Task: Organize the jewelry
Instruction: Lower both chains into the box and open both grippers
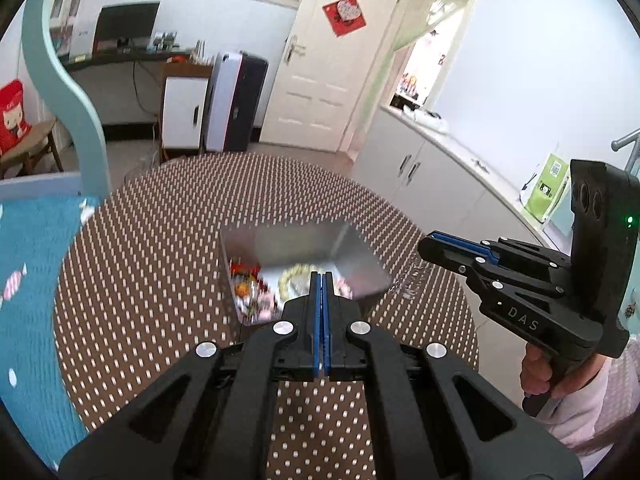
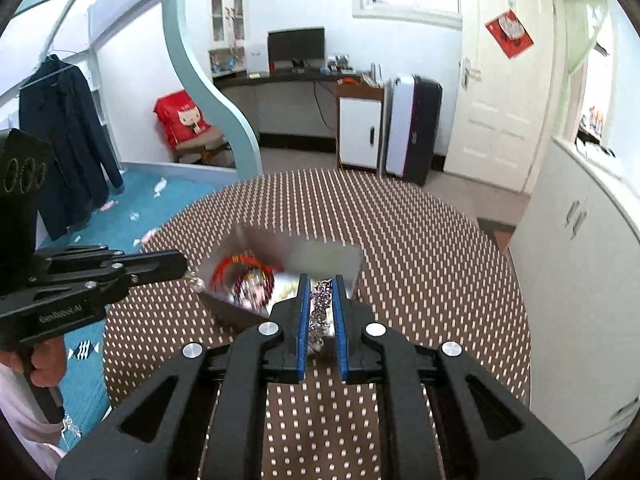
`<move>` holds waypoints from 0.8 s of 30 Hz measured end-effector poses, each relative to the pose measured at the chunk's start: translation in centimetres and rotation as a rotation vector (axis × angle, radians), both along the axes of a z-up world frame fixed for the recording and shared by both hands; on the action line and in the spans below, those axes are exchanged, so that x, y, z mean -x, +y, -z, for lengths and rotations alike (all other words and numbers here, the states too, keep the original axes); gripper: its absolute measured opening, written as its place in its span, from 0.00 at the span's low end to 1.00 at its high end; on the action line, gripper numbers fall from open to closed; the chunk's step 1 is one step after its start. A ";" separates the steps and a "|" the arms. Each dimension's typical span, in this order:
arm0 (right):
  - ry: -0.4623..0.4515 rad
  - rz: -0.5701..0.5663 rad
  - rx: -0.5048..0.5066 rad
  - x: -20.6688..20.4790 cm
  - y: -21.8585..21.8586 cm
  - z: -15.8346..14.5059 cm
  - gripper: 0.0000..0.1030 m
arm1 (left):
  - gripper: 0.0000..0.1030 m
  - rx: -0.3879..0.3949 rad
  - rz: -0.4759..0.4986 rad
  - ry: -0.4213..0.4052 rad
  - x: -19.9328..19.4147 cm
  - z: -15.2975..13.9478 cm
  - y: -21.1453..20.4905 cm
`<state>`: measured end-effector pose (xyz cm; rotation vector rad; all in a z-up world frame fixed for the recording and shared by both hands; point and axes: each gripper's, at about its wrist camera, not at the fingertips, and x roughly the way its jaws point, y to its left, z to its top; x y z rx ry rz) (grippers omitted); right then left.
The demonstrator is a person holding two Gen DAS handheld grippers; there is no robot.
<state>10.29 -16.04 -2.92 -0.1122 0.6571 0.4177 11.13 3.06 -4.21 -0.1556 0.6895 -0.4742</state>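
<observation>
**Jewelry in the tin**

A shiny tin (image 1: pixel 296 248) sits near the middle of the round bench (image 1: pixel 160 240). Beads (image 1: pixel 294 276) and a red bracelet (image 2: pixel 240 266) lie inside it. The left gripper (image 1: pixel 322 280) has its jaws pressed shut. The right gripper (image 2: pixel 321 296) has its jaws a little apart around a silver chain (image 2: pixel 320 312).
</observation>
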 end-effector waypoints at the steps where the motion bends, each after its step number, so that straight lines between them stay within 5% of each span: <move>1: -0.017 -0.003 0.003 0.0 0.1 -0.4 0.10 | 0.00 -0.002 0.002 -0.016 -0.2 -0.6 -0.2; 12: -0.033 -0.067 0.008 -3.3 2.0 -0.7 0.10 | 0.01 -0.016 -0.012 -0.032 -4.2 -2.0 -1.5; 14: -0.026 -0.069 0.008 -3.5 2.2 -0.5 0.18 | 0.01 -0.045 -0.039 -0.018 -4.9 -1.6 -1.8; 24: -0.065 0.064 0.007 -2.2 -0.4 -1.5 0.64 | 0.53 -0.119 -0.192 -0.016 -4.2 -1.7 -0.4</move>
